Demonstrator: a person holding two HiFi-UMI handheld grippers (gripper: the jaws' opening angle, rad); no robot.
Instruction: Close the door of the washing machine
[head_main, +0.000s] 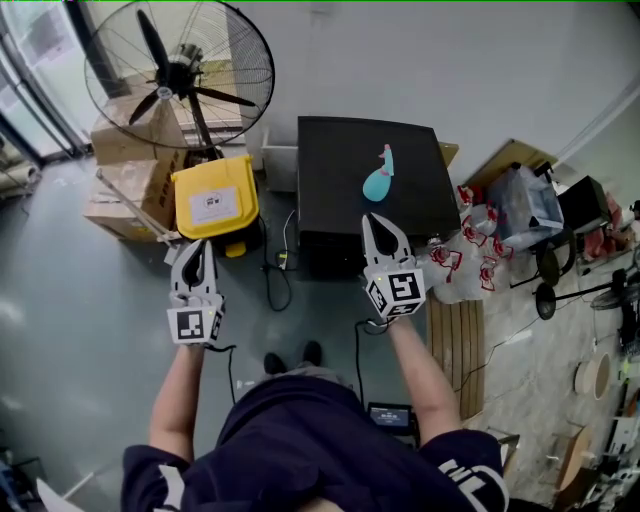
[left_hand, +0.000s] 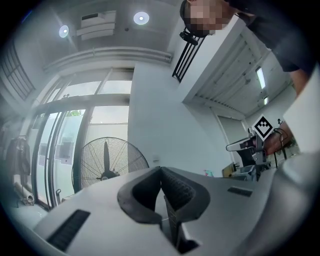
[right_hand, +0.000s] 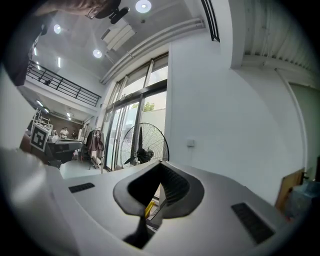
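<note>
Washing machine (head_main: 340, 170), a black box seen from above, stands against the white wall (head_main: 450, 70) straight ahead of the person (head_main: 300, 440). Its front is steeply foreshortened, and the door cannot be made out.

Nearest, the person in a dark top holds both arms forward over the grey floor (head_main: 70, 300). The left gripper (head_main: 197, 250) hangs in open air, its jaws pressed together with nothing between them. The right gripper (head_main: 380, 225) is held up in front of the machine, its jaws likewise closed and empty.

On the machine's top lies a teal bottle (head_main: 379, 178). To the left of the machine sits a yellow bin (head_main: 214, 197), then cardboard boxes (head_main: 125, 190), and behind them a large pedestal fan (head_main: 180, 70). Clear plastic bags (head_main: 470, 250) are piled at the machine's right.
</note>
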